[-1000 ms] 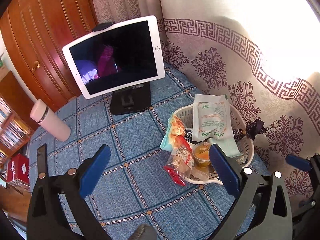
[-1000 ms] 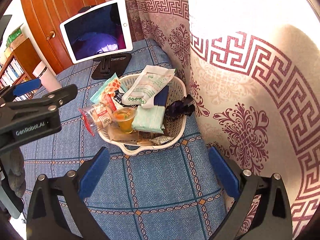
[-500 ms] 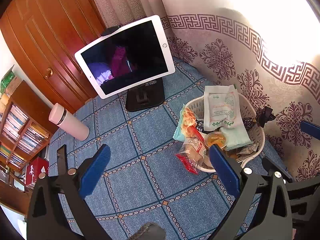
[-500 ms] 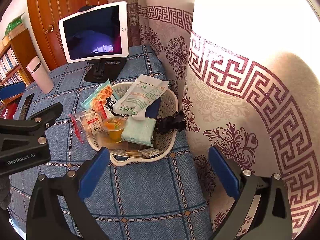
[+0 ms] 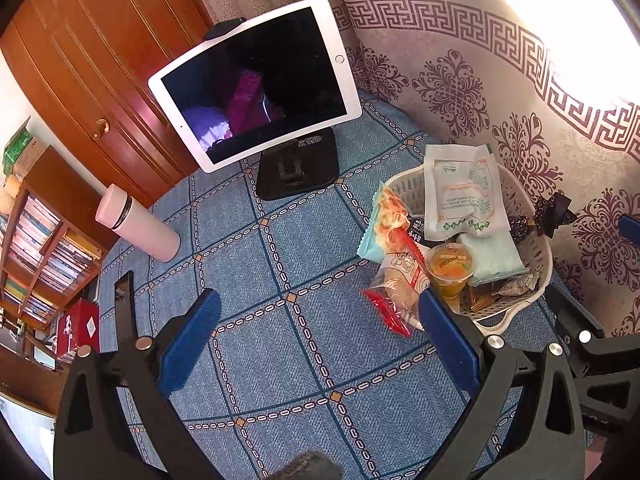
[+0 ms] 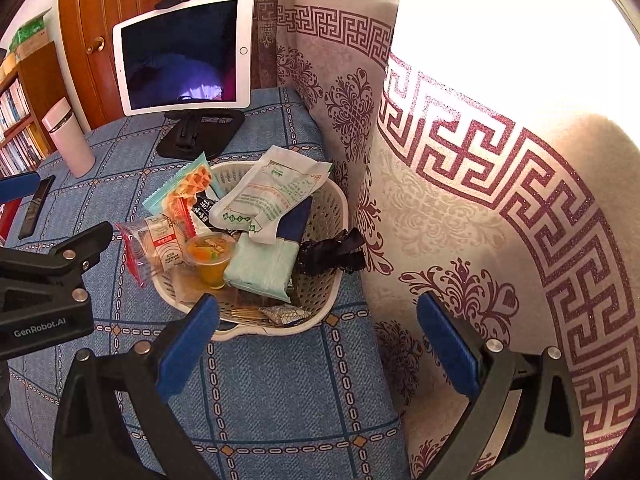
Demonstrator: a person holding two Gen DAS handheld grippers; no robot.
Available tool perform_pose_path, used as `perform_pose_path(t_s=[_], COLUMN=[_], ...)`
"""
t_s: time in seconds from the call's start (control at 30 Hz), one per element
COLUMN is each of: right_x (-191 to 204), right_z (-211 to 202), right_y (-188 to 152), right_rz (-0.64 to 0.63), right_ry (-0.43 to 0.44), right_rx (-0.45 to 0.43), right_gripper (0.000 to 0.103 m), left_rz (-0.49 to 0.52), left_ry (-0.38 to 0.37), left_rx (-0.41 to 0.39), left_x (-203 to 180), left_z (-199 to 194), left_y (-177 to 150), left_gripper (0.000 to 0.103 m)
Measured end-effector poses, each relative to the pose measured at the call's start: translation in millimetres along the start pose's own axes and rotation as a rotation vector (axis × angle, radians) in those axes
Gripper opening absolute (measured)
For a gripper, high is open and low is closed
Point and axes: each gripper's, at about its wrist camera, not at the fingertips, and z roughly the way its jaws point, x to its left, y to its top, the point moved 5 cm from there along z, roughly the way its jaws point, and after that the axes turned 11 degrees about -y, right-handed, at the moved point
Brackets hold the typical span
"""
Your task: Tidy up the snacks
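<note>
A white plastic basket (image 5: 536,248) (image 6: 332,204) full of snacks stands on the blue tablecloth by the curtain. In it lie a large white pouch (image 5: 460,196) (image 6: 272,192), a pale green pack (image 6: 264,264), an orange jelly cup (image 5: 448,268) (image 6: 210,258), a waffle packet (image 5: 386,220) (image 6: 186,188) and a red-edged clear packet (image 5: 394,288) (image 6: 154,244) hanging over the rim. My left gripper (image 5: 316,344) is open and empty above the cloth, left of the basket. My right gripper (image 6: 316,344) is open and empty in front of the basket.
A tablet on a black stand (image 5: 256,84) (image 6: 184,52) stands behind the basket. A pink bottle (image 5: 136,224) (image 6: 68,140) stands at the left. A black remote (image 6: 36,206) lies on the cloth. The patterned curtain (image 6: 460,200) hangs close on the right. A bookshelf (image 5: 36,248) is beyond the table.
Both grippers have drawn back and up from the basket, which now looks smaller and farther. Both stay open and empty. The snacks have not moved.
</note>
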Motion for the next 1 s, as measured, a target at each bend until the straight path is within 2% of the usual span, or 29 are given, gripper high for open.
perform_pose_path(t_s=[0.27,0.43,0.7,1.0], right_x=[-1,-2,-3,17], right_z=[1,0,-3,-13], right_y=[-2,-6,-11,-16], right_rz=[0.005,0.011,0.031,0.029], right_ry=[0.005,-0.003,-0.017,-0.013], right_rx=[0.004,0.007,0.020,0.028], right_gripper=[0.098,0.098,0.098,0.098], left_rz=[0.012,0.017,0.062,0.043], left_ry=[-0.005,-0.042,-0.052,-0.056], left_rx=[0.006,0.020,-0.011,-0.008], left_x=[-5,-10,-19,-2], left_z=[2,5,-1,-5], left_y=[3,4,4,-4], left_gripper=[0.100,0.100,0.100,0.100])
